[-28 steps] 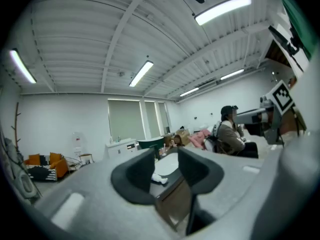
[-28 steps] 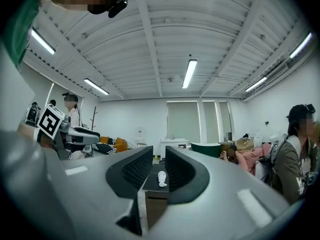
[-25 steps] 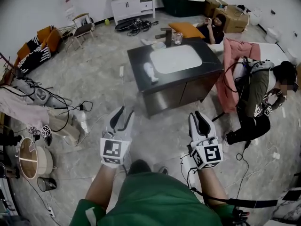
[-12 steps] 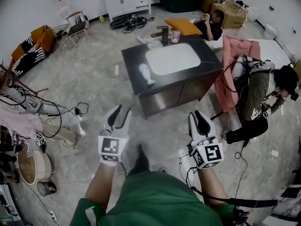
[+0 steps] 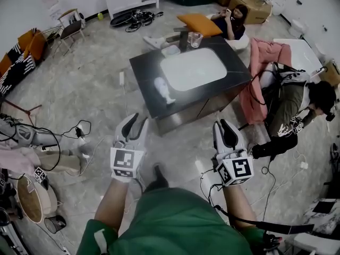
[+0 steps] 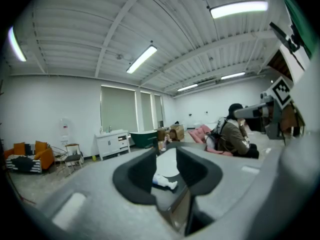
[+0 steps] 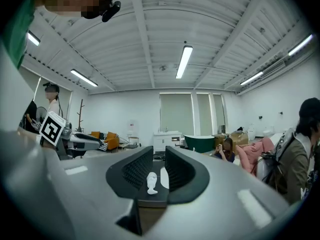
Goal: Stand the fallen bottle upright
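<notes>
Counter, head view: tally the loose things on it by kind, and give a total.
bottle: 1
glass: 1
dish: 1
Total: 3

One bottle (image 5: 164, 89), one cabinet (image 5: 142, 73), one glass (image 5: 195, 39), two tongs (image 5: 139, 121) (image 5: 222, 125).

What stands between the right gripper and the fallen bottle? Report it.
Nothing visible. Only bare floor separates the right gripper from the counter, where the bottle lies beside the basin.
</notes>
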A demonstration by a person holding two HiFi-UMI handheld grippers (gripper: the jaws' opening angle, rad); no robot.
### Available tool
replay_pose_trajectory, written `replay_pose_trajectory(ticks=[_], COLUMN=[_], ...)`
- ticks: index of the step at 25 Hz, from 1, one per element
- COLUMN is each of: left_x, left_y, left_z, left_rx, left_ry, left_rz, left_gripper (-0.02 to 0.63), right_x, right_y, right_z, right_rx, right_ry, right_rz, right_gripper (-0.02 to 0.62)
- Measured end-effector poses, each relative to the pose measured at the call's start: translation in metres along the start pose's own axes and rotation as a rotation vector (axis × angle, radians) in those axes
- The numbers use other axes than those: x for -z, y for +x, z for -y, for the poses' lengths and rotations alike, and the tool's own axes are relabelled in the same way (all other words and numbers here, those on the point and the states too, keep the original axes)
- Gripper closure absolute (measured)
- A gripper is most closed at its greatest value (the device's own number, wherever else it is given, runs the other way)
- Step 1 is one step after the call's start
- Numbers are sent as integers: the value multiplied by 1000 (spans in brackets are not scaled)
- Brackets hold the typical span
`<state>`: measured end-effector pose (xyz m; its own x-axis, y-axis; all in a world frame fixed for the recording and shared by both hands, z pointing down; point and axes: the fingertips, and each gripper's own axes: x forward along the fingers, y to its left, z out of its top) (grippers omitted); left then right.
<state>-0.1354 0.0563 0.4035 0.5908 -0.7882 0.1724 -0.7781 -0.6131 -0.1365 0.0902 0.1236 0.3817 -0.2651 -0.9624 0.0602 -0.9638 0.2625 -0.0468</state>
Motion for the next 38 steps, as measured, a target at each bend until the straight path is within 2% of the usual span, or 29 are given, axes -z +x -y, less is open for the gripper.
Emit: replay_pose_trajectory(ticks=[8, 17, 24, 31, 38], left_x=[30, 60, 82, 101, 132], left_y=[51, 94, 144, 203, 248], left_z=[-58, -65, -58, -61, -37], left_rx=[78, 163, 182, 139, 162], left_ry=[-11, -11, -16, 2, 37], left_rz=[-30, -83, -148, -228, -336], left_gripper=[491, 495, 497, 497, 497], right_x=[7, 21, 40, 45, 54], right_y=[77, 110, 148, 202, 238], right_z=[-9, 0, 40, 92, 142], right_rx=[47, 84, 61, -21, -84], right_ry=[-2, 13, 61, 97, 138], right_rz=[-29, -70, -92, -82, -95], right_gripper=[534, 534, 534, 534, 534])
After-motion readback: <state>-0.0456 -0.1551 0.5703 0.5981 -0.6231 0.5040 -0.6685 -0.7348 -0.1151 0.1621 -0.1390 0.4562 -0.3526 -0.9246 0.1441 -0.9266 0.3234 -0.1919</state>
